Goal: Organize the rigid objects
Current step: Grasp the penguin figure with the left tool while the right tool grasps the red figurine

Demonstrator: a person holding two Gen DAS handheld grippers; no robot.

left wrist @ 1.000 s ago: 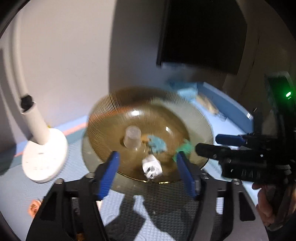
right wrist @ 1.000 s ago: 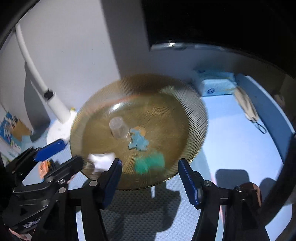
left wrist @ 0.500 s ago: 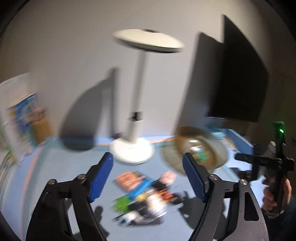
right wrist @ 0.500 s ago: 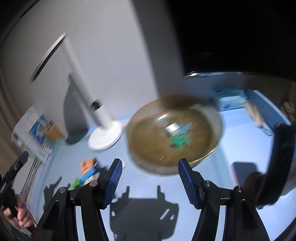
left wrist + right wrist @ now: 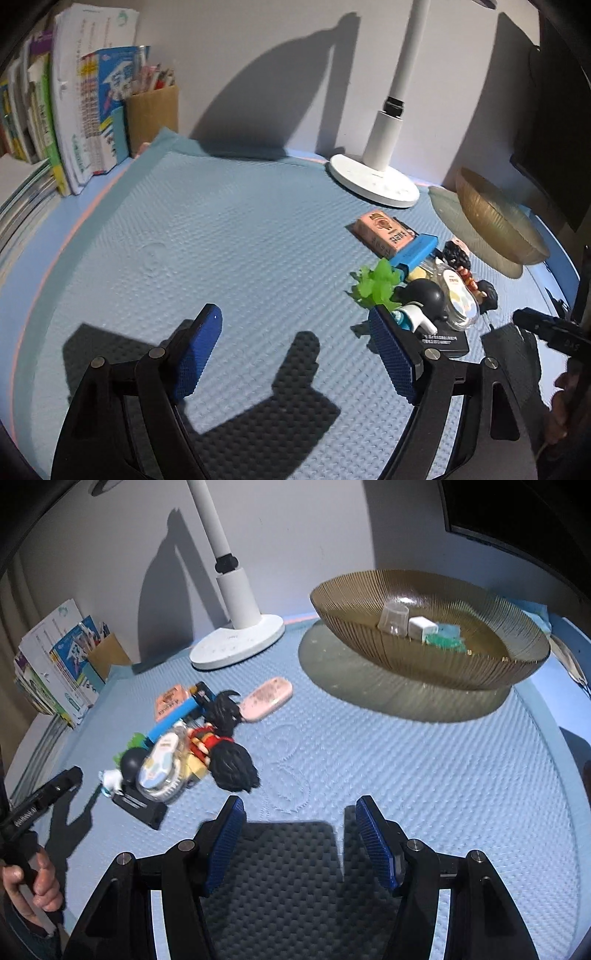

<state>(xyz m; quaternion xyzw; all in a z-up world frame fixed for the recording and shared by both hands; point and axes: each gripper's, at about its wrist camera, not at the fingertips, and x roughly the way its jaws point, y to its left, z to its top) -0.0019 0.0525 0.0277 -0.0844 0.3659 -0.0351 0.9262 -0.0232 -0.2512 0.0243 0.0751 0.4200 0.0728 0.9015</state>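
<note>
Both grippers have pulled back from the bowl (image 5: 428, 627) (at two o'clock, already holding small items), left gripper (image 5: 295, 354) and right gripper (image 5: 297, 840) gaping empty, facing the toy pile (image 5: 184, 749) at ten o'clock, likely for another pick.

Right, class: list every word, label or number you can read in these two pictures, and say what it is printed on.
Nothing reads cleanly.
On the orange box: printed characters, blurred.
On the black base: a white line, too small.
On the books: cover lettering, too distorted.
On the left gripper: white lettering on its side, seen from the right wrist, blurred.
</note>
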